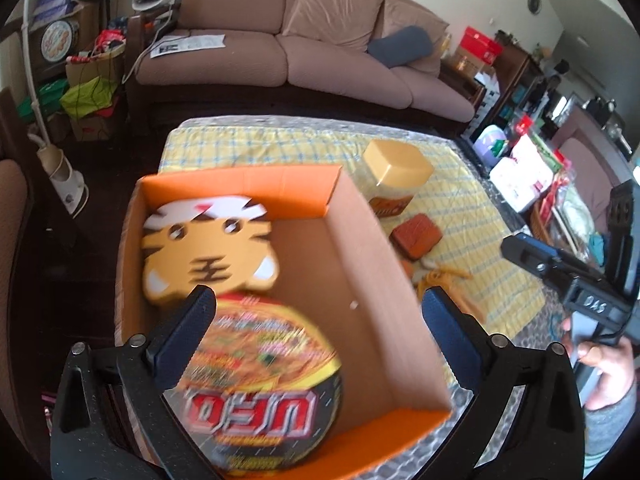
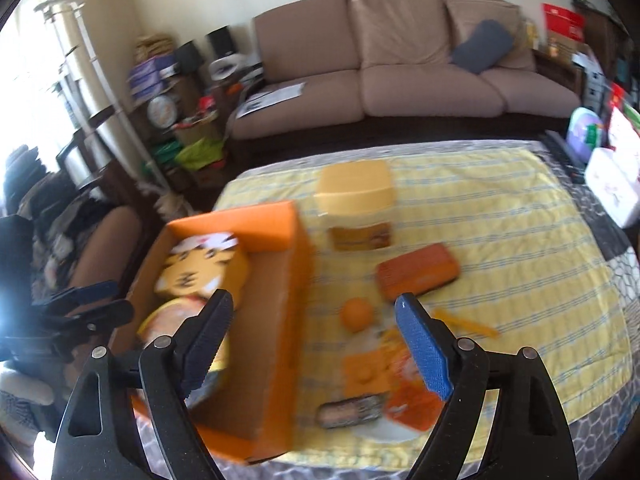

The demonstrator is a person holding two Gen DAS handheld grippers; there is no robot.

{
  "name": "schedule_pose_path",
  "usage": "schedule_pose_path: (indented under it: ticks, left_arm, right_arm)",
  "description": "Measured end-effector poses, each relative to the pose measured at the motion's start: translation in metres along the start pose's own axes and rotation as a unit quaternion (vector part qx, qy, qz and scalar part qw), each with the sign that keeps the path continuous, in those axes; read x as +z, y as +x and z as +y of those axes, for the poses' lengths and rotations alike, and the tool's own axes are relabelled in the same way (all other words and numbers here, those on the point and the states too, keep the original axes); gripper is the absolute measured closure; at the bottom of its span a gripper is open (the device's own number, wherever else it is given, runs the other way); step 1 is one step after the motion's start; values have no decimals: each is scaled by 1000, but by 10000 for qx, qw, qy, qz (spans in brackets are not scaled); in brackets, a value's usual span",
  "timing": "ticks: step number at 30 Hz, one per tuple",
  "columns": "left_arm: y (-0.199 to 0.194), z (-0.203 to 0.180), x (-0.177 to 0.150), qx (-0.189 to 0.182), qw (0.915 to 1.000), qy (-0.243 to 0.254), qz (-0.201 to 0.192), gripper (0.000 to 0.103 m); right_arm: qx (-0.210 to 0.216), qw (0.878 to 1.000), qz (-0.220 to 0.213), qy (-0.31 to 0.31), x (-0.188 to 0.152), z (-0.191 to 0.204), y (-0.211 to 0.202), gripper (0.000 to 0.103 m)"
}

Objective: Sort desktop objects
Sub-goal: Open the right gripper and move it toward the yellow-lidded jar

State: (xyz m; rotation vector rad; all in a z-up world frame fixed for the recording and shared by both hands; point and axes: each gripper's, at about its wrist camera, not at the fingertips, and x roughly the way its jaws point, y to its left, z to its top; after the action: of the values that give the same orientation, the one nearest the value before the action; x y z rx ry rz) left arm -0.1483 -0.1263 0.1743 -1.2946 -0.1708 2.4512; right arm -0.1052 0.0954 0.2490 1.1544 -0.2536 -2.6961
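Two items are already boxed: tiger plush (image 1: 210, 248) and noodle bowl (image 1: 264, 380) lie in the cardboard box (image 1: 360, 248), lower left of frame. Jar (image 2: 356, 208), orange case (image 2: 416, 276), ball (image 2: 357, 314) and packets (image 2: 384, 392) are left on the yellow cloth (image 2: 520, 240), centre right. Left gripper (image 1: 316, 332) and right gripper (image 2: 316, 344) are both spread apart, nothing held.

Black-framed tongs (image 1: 316, 336) with silver screws carry dark blue ribbed pads (image 2: 426, 350); grey sleeve (image 1: 612, 424).
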Motion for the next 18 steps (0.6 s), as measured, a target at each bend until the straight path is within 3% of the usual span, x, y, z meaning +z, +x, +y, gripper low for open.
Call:
schedule_pose_path:
  ticks: [8,18]
  left_arm:
    - [57,-21,32,124,9999,58,82,0]
    - [99,-31,39,457,9966,678,-43,0]
  right_arm:
    - [-342,9993,-152,-25,26,-23,52,8]
    - [-532,9980,-247,-213,61,-18,117,4]
